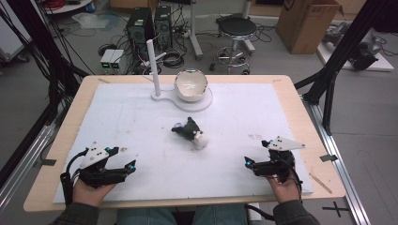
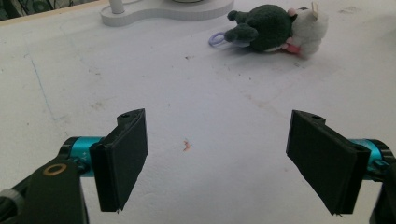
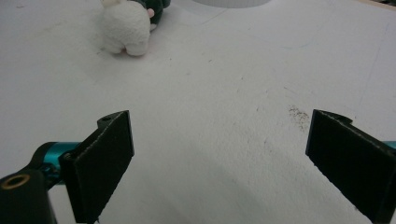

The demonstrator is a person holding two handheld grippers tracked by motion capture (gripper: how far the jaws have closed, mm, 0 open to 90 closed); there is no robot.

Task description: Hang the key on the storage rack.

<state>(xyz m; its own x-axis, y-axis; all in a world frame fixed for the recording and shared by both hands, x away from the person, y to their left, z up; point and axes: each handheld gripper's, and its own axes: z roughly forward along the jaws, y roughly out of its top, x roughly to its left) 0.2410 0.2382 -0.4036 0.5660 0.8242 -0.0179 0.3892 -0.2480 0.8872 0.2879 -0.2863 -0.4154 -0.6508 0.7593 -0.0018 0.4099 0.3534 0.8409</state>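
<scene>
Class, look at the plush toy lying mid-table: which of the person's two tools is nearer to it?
Right, narrowly. The right tool sits just right of the plush toy and nearer the person; the left tool lies farther off, to its left.

Two black grippers, left gripper (image 1: 123, 161) and right gripper (image 1: 257, 152), are fitted with teal joints, grey triangular plates, black cables; dark sleeves and jeans are worn.

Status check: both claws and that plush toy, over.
Left claw open, empty, near table edge. Right claw open, empty. Dark green and white plush toy lying mid-mat, untouched. White stand with glass bowl behind it; approach clear.
</scene>
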